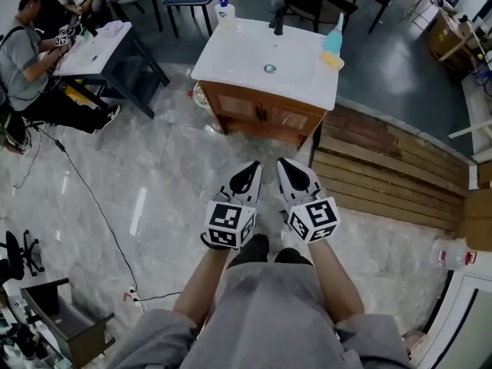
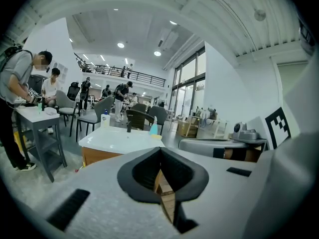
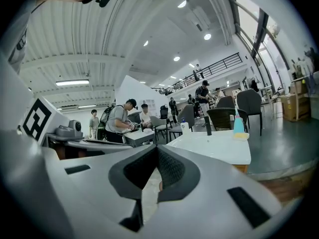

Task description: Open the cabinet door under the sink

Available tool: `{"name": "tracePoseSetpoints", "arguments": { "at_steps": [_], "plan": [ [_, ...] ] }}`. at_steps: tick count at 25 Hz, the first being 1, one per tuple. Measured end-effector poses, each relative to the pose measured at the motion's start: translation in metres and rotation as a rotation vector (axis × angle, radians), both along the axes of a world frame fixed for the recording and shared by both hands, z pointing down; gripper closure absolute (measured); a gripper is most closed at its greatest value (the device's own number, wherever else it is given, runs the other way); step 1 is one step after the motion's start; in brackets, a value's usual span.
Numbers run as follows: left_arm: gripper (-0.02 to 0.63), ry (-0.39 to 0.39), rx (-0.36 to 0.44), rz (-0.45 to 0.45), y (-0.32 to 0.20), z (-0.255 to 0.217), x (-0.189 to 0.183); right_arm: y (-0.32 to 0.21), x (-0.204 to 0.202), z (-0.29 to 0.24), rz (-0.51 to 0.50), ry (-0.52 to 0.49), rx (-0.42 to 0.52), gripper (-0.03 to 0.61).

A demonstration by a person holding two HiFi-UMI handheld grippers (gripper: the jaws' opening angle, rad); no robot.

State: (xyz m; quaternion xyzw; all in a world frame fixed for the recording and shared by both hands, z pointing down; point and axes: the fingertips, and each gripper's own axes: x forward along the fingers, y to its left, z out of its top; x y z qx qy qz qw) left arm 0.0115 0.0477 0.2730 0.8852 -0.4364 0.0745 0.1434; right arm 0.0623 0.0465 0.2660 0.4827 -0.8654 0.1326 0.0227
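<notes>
A: Posn of cabinet door (image 1: 240,108)?
B: Sitting under the white sink worktop (image 1: 231,64), upper centre of head view, well apart from both claws. Brown front is facing the person. Two doors are meeting at dark handles (image 1: 261,114) mid-front. Unit's long axis is running left-right, dipping slightly to the right.
A: Door status?
B: Lying flush, closed.
A: Claws?
B: The left claw (image 1: 250,169) is pointing fwd at the cabinet, tips pressed together, nothing btwn. The right claw (image 1: 285,165) ditto, pressed together, empty. Both are hanging side by side over the marble floor (image 1: 154,175).
A: Worktop items?
B: A blue bottle (image 1: 333,41) is standing at right rear, a white bottle (image 1: 224,10) at left rear, the tap (image 1: 278,23) btwn.
</notes>
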Motion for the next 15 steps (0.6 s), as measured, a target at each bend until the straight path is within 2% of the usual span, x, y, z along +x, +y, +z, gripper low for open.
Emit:
{"name": "tracePoseSetpoints", "arguments": {
  "at_steps": [9, 15],
  "plan": [
    [0.606, 0.005, -0.046, 0.017, -0.043, 0.022, -0.002, -0.044, -0.006, 0.017, 0.01, 0.004, -0.034, 0.569],
    [0.605, -0.008, -0.08, 0.007, -0.076, 0.041, 0.008, -0.08, 0.006, 0.035, 0.005, -0.005, -0.057, 0.569]
  ]
}}
